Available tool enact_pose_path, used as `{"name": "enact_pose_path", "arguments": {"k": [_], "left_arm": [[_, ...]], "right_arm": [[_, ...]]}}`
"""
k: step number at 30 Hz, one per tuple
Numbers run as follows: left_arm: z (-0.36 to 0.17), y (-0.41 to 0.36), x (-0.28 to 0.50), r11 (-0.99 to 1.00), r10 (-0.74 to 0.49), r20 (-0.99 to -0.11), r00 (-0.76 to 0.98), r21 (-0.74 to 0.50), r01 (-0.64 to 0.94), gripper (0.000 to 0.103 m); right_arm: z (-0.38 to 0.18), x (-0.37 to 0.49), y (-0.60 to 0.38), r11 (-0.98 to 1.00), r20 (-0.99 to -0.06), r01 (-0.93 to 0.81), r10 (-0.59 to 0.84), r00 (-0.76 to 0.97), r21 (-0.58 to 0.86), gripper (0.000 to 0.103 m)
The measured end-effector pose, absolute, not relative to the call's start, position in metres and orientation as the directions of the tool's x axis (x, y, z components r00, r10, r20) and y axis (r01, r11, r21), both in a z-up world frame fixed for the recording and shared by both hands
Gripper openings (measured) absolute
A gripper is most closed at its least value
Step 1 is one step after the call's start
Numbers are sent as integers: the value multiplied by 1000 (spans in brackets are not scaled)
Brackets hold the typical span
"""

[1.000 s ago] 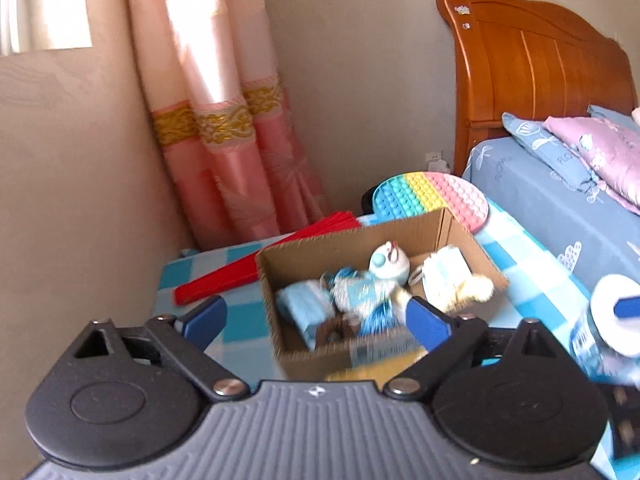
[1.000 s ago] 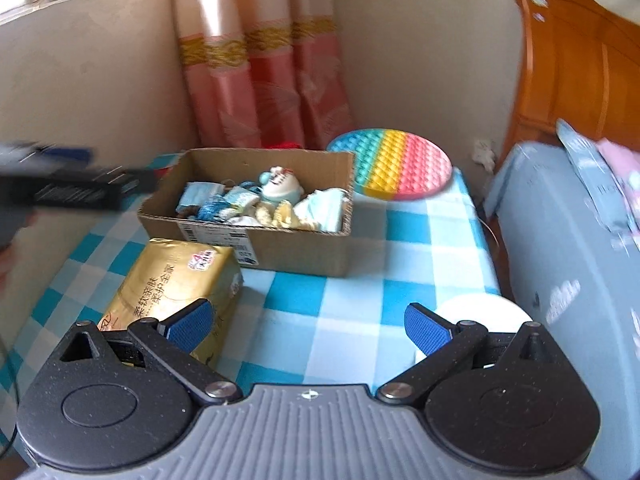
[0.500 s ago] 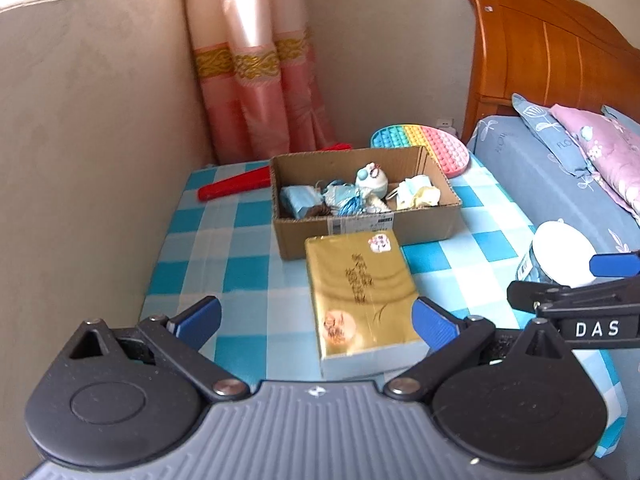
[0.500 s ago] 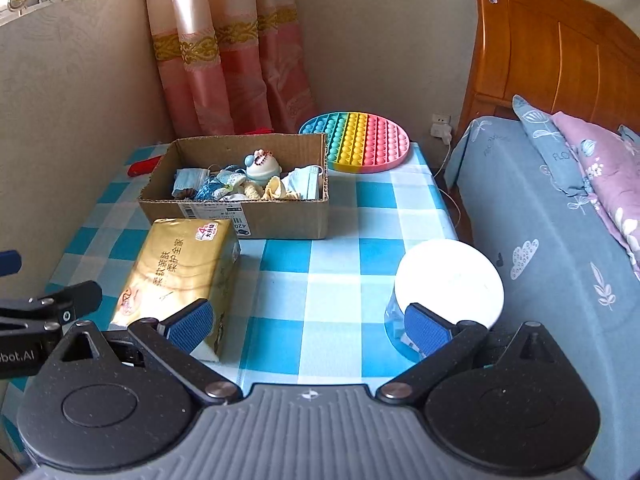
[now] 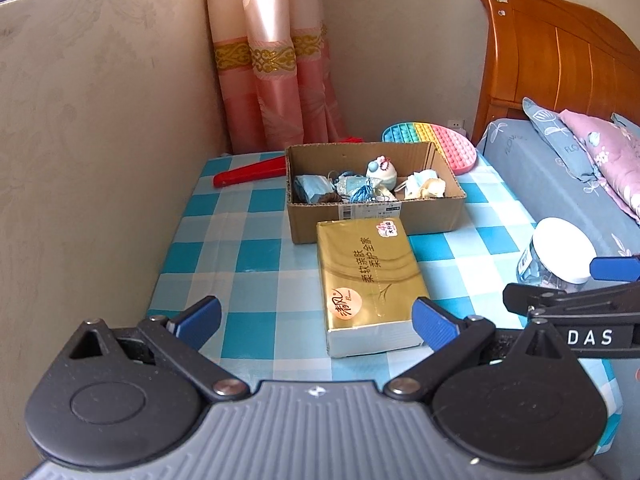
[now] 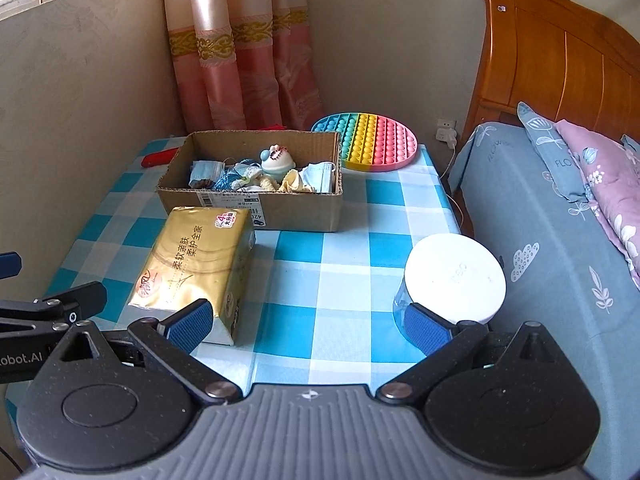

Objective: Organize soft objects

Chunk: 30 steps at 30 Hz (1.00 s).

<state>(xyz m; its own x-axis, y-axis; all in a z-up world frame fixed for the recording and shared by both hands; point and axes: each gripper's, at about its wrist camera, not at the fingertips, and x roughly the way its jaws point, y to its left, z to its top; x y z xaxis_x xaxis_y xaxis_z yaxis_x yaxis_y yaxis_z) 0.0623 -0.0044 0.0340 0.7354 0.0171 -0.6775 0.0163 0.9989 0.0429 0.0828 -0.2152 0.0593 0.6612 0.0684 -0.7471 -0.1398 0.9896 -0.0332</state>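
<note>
A cardboard box (image 5: 376, 220) (image 6: 256, 210) at the back of the checked table holds several soft things: blue face masks (image 5: 310, 188) (image 6: 318, 178), a small plush toy (image 5: 380, 170) (image 6: 278, 160) and blue string. A gold tissue pack (image 5: 370, 280) (image 6: 196, 264) lies just in front of the box. My left gripper (image 5: 316, 320) hovers open over the table's near edge, empty, with the pack's near end between its fingers' line. My right gripper (image 6: 308, 322) is open and empty, low over the near edge between the pack and a jar.
A clear jar with a white lid (image 5: 560, 254) (image 6: 454, 276) stands at the table's right edge. A rainbow pop mat (image 5: 436, 146) (image 6: 370, 140) and a red folded fan (image 5: 250, 172) lie behind the box. A wall runs along the left, a bed (image 6: 560, 240) along the right.
Both grippers have pulled back and risen from close to the box to the table's near edge. The tissue pack and the jar have come fully into view. Both stayed open.
</note>
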Motion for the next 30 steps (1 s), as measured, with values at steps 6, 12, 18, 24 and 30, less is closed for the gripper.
{"name": "enact_pose_path", "arguments": {"k": [6, 12, 18, 24, 30], "left_arm": [[34, -5, 63, 999, 20, -679, 734, 45, 15, 101], [34, -6, 62, 999, 20, -678, 735, 45, 14, 101], [35, -7, 61, 999, 16, -677, 736, 42, 16, 101], [36, -6, 61, 999, 16, -676, 737, 42, 16, 101], [37, -6, 60, 999, 17, -674, 739, 42, 16, 101]], "right_arm": [[59, 82, -215, 989, -749, -140, 65, 659, -37, 103], [59, 83, -215, 990, -748, -139, 64, 660, -38, 103], [61, 82, -217, 990, -747, -139, 65, 662, -37, 103], [62, 81, -218, 990, -745, -137, 62, 664, -40, 103], [63, 80, -218, 990, -742, -137, 63, 668, -39, 103]]}}
